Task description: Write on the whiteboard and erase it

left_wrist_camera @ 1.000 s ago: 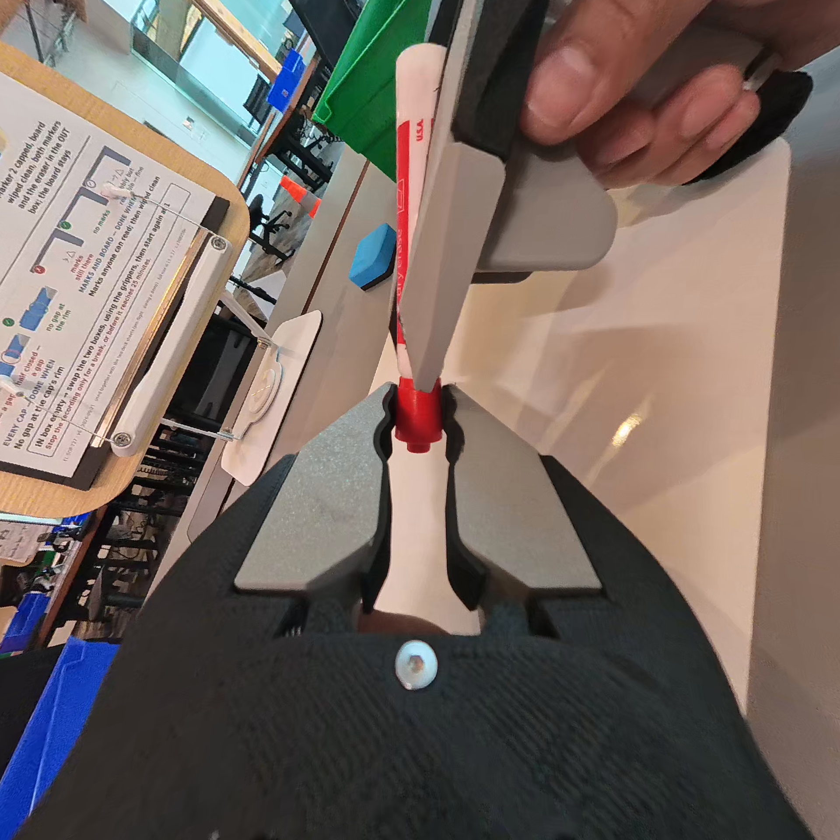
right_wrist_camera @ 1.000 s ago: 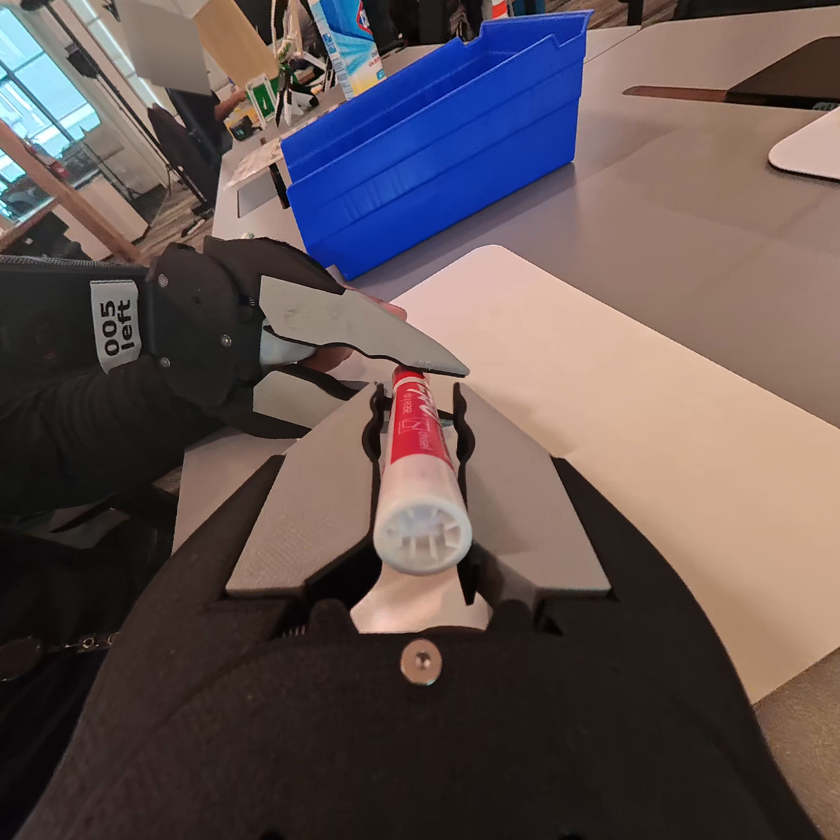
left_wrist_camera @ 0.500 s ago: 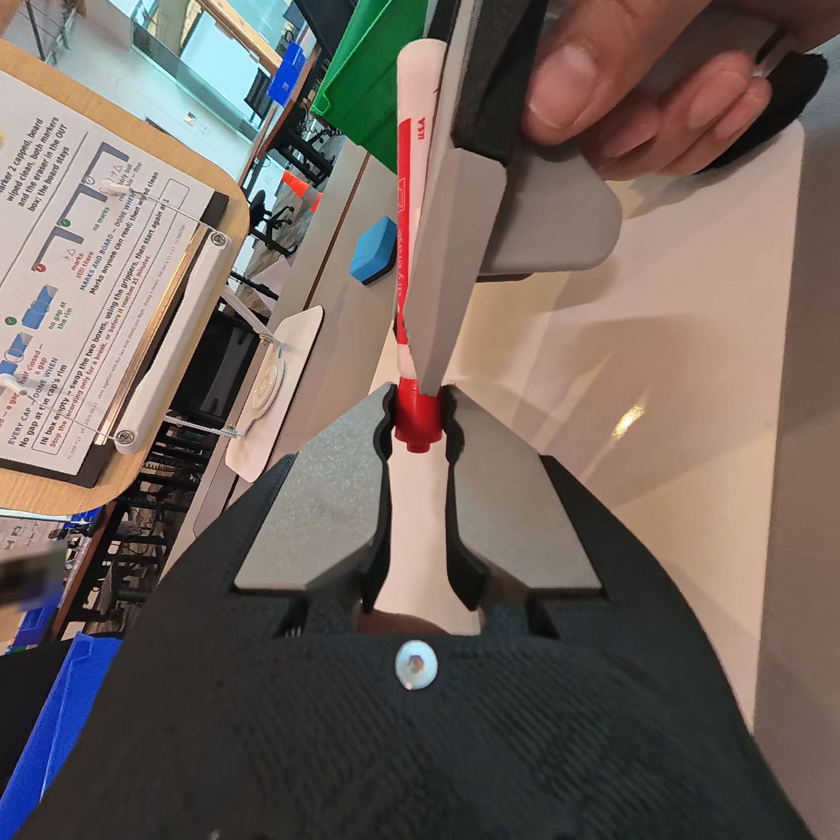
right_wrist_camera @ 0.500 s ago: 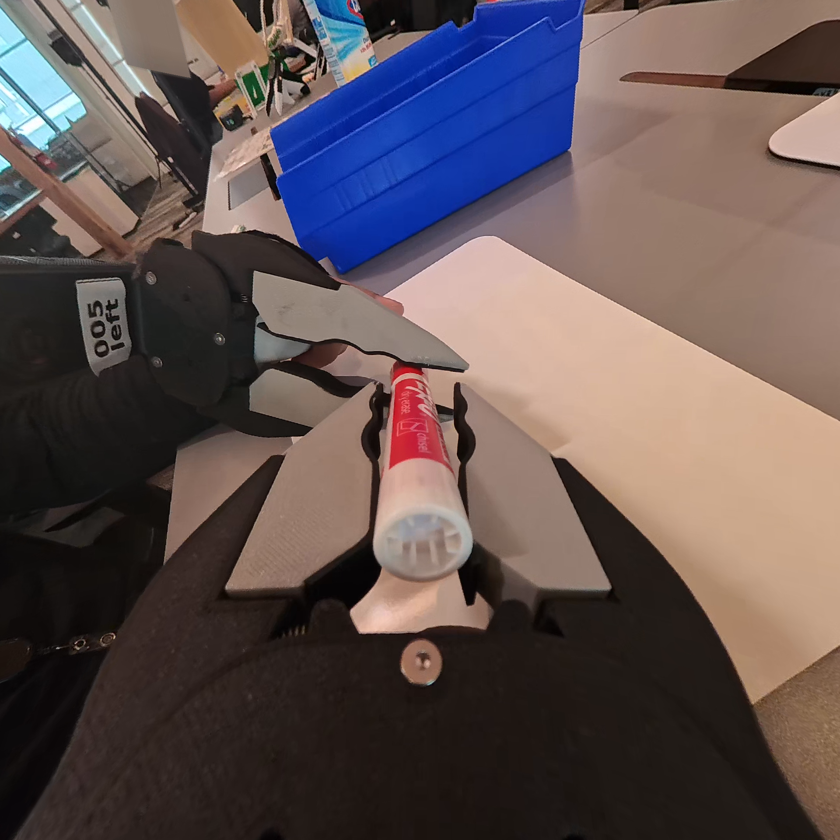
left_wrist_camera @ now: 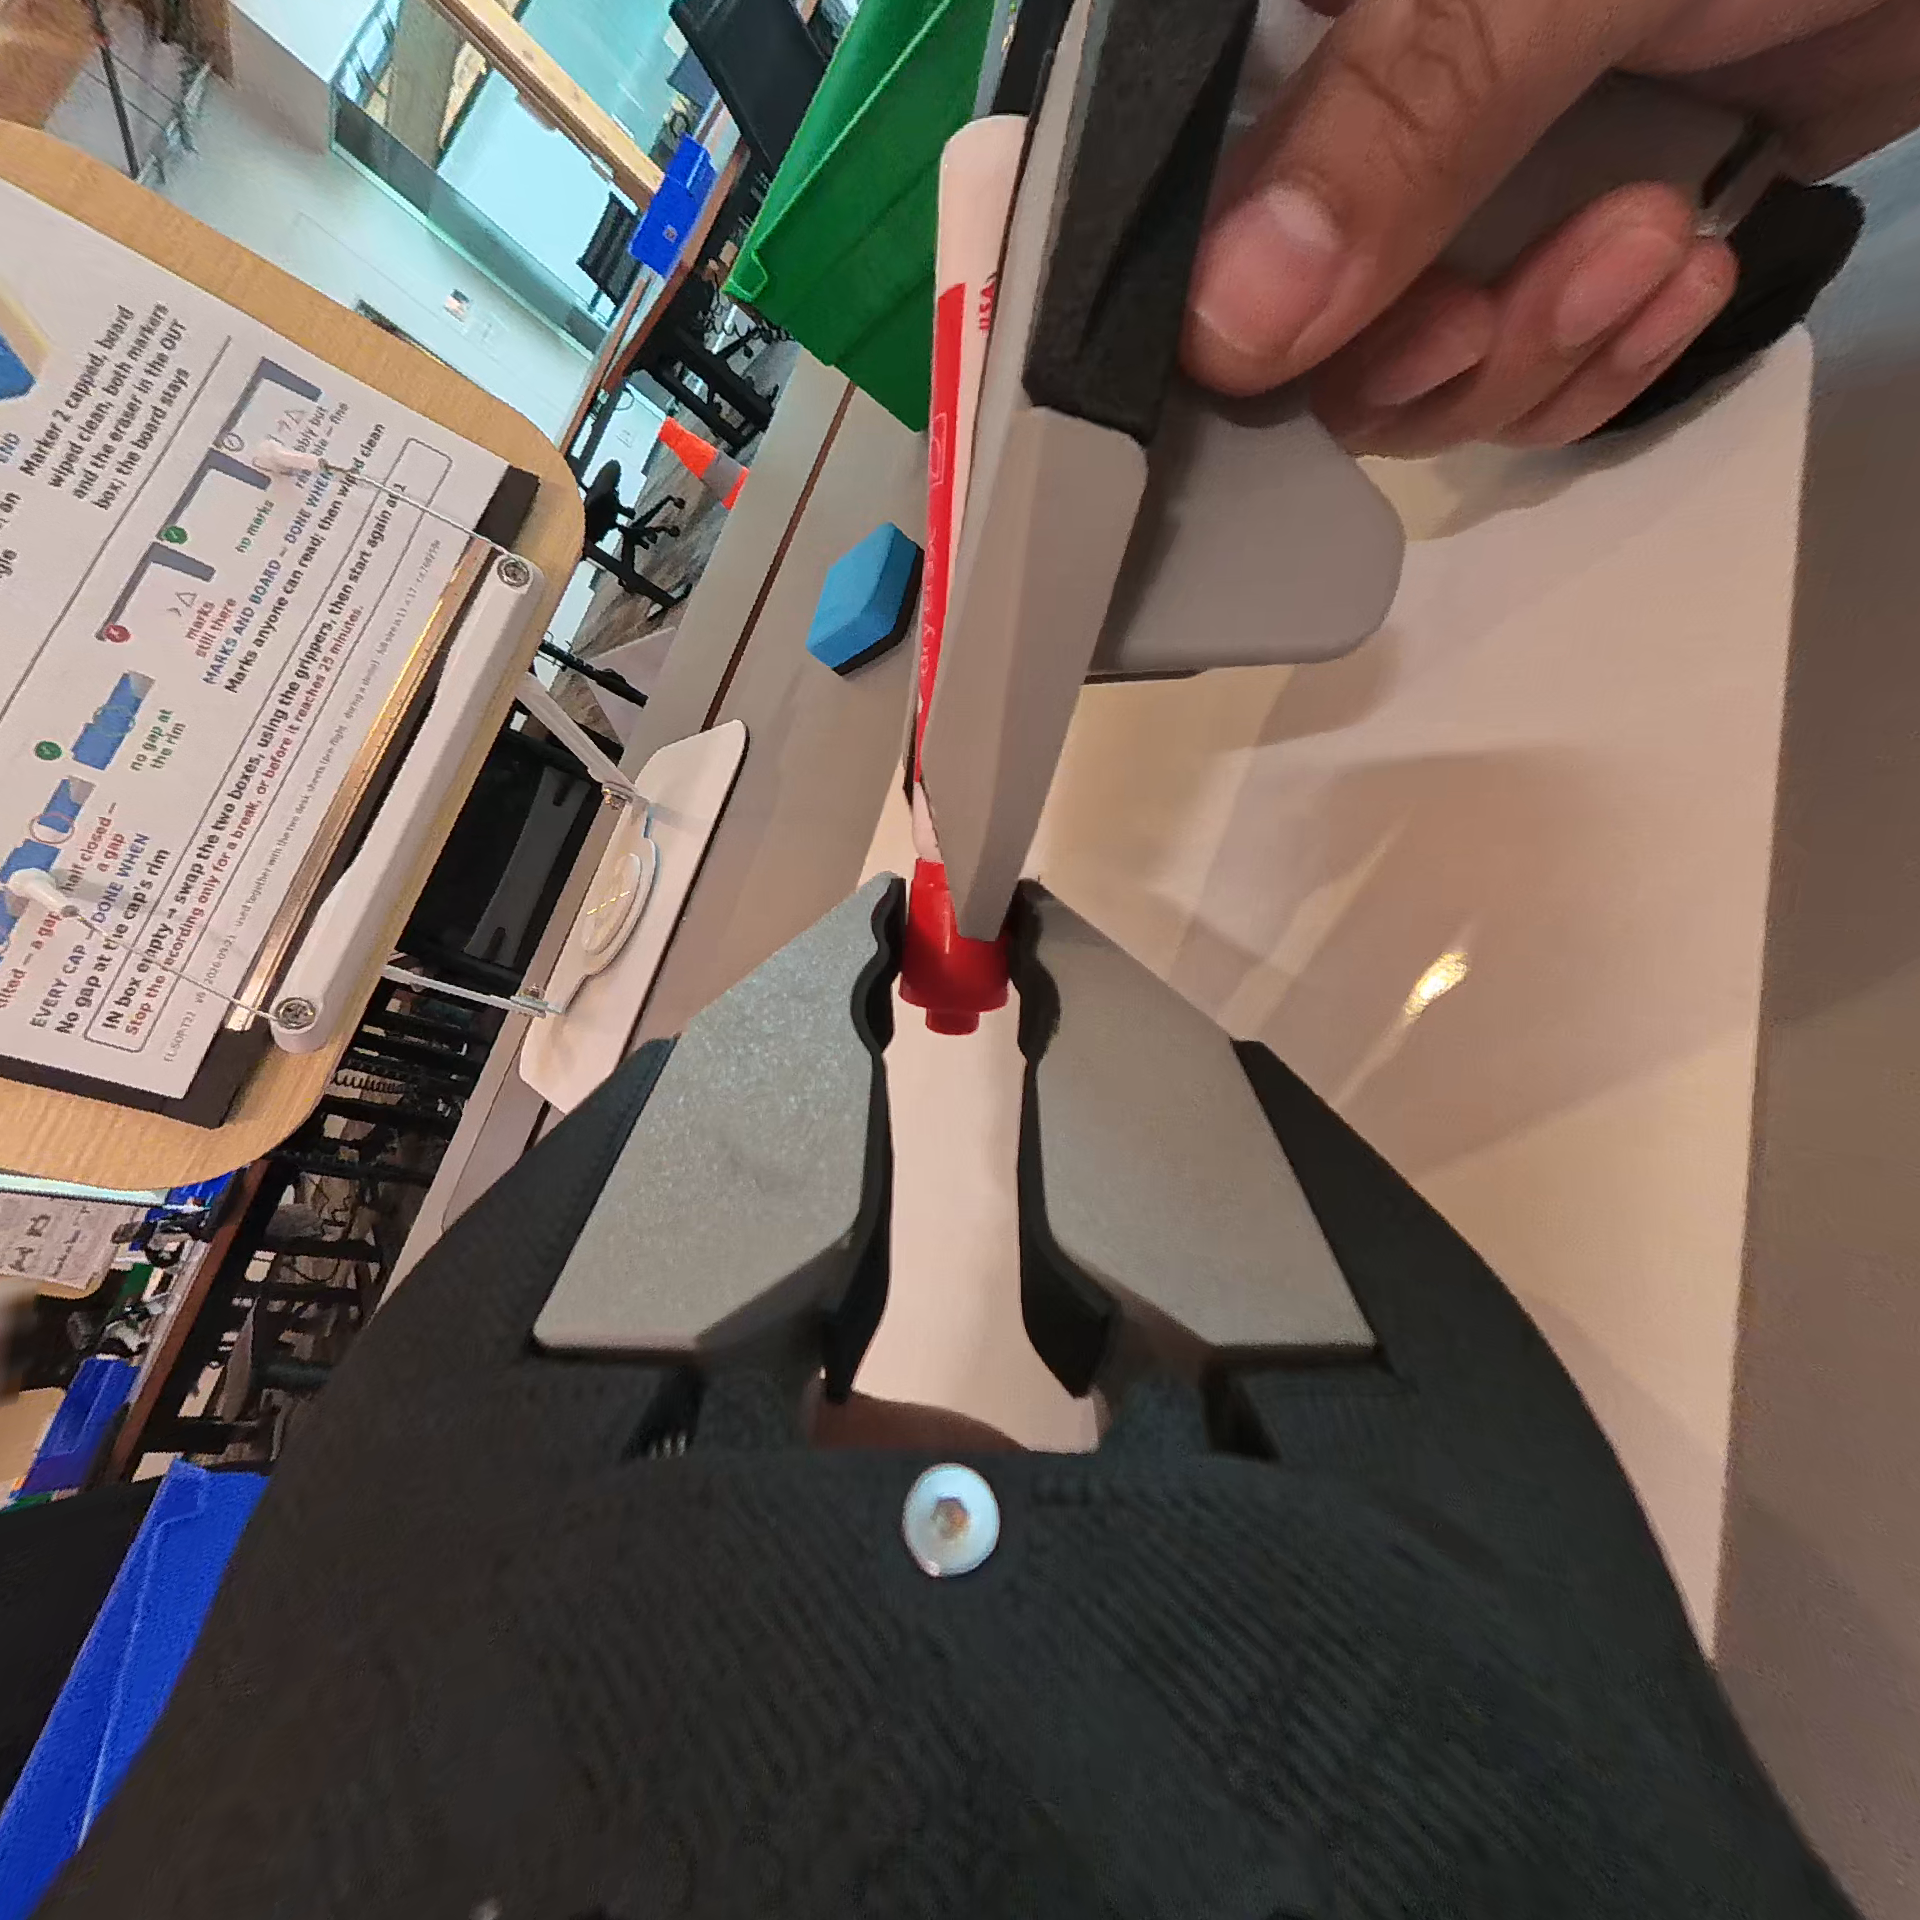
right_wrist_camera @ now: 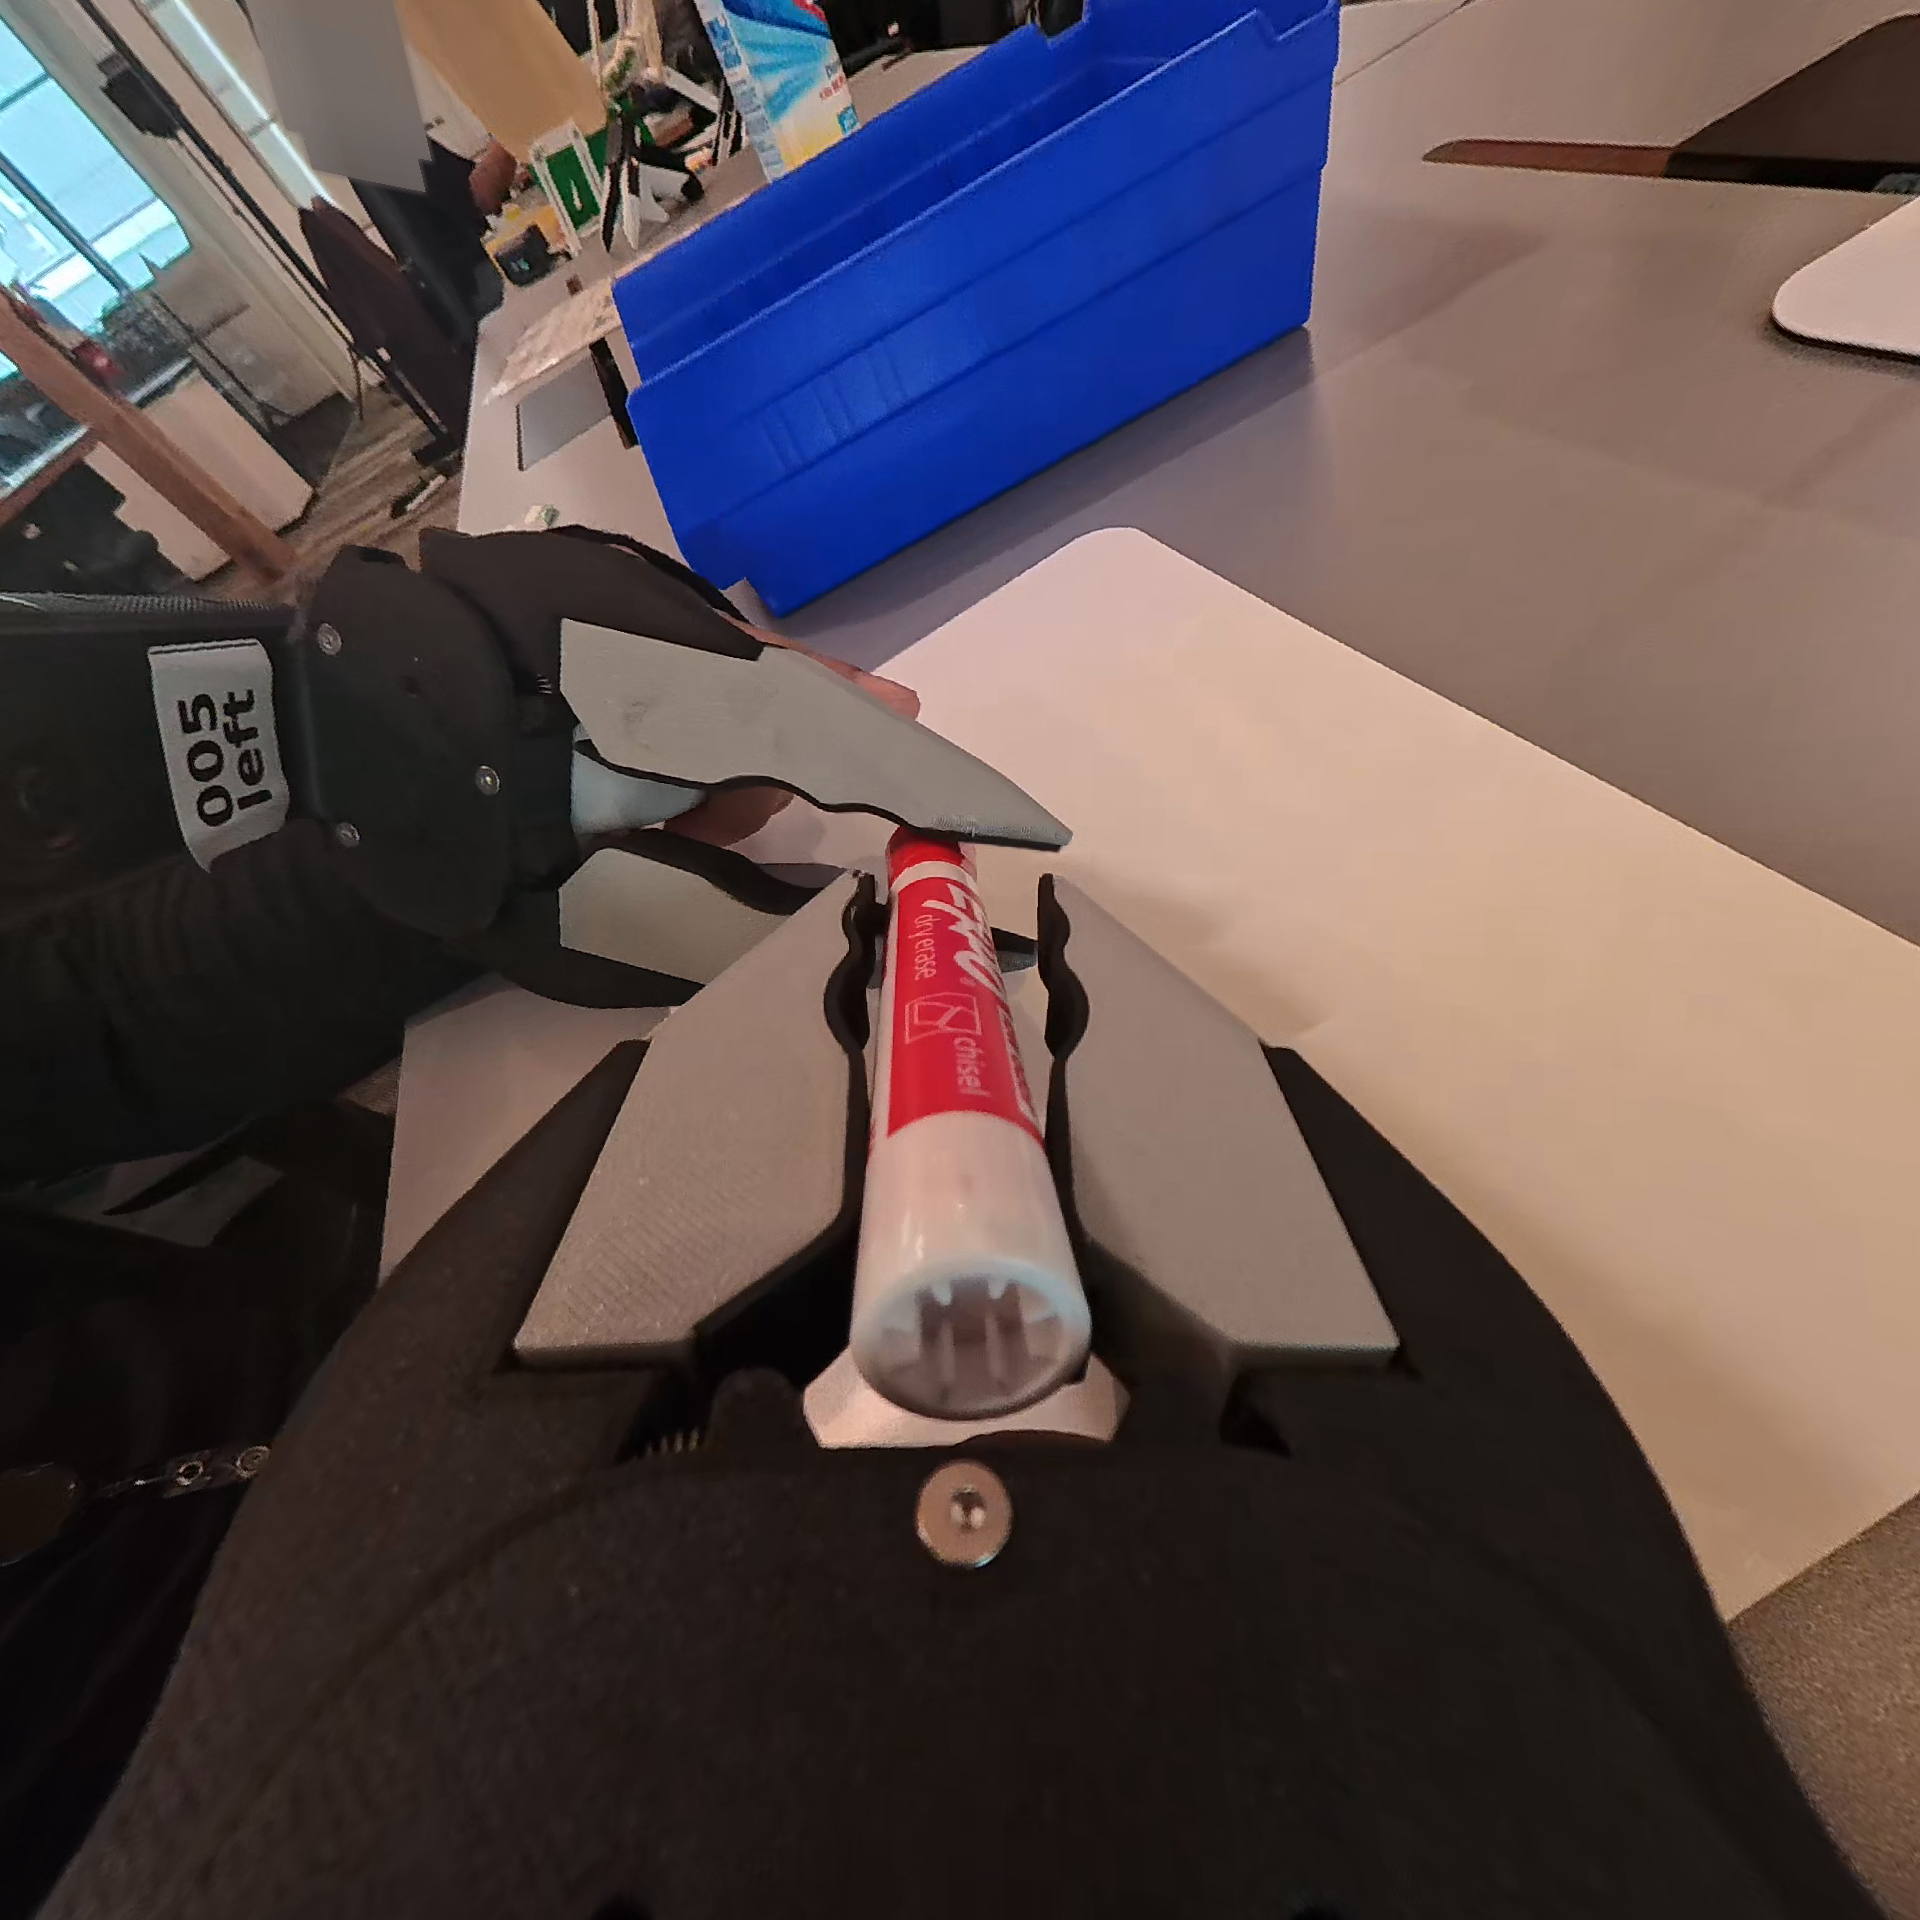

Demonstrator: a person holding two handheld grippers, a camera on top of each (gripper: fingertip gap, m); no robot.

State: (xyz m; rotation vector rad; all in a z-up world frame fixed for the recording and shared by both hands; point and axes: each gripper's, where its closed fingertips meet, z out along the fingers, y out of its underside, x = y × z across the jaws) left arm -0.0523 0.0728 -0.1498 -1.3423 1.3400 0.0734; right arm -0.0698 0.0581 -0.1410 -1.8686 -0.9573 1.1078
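Big picture first: 1 grey table (right_wrist_camera: 1558,436), and flat on it 1 white whiteboard (right_wrist_camera: 1403,935), bare, no marks showing. 1 blue bin (right_wrist_camera: 987,343) just beyond the board's far corner; 1 green bin (left_wrist_camera: 862,208) glimpsed in the left wrist view. 1 instruction sheet on a clipboard stand (left_wrist_camera: 208,644) off to the side. 1 blue eraser (left_wrist_camera: 864,597) lying on the table just off the board edge, untouched.

Now the action: 2 grippers, 1 red dry-erase marker (right_wrist_camera: 961,1039), held above the board. Right gripper (right_wrist_camera: 951,940) clamped narrow along the white barrel, butt end toward the camera. Left gripper (left_wrist_camera: 951,940) pinched tight on the red cap (left_wrist_camera: 951,961), right at the fingertips. Cap seemingly seated, no gap visible. Bare fingers (left_wrist_camera: 1351,239) squeezing the right handle.

Looks like uncapping, very early in the task. To do it well: straight pull along the marker's axis, no twisting sideways, firm squeeze on both, barrel kept steady. Risk: cap slipping from such a shallow tip grip.
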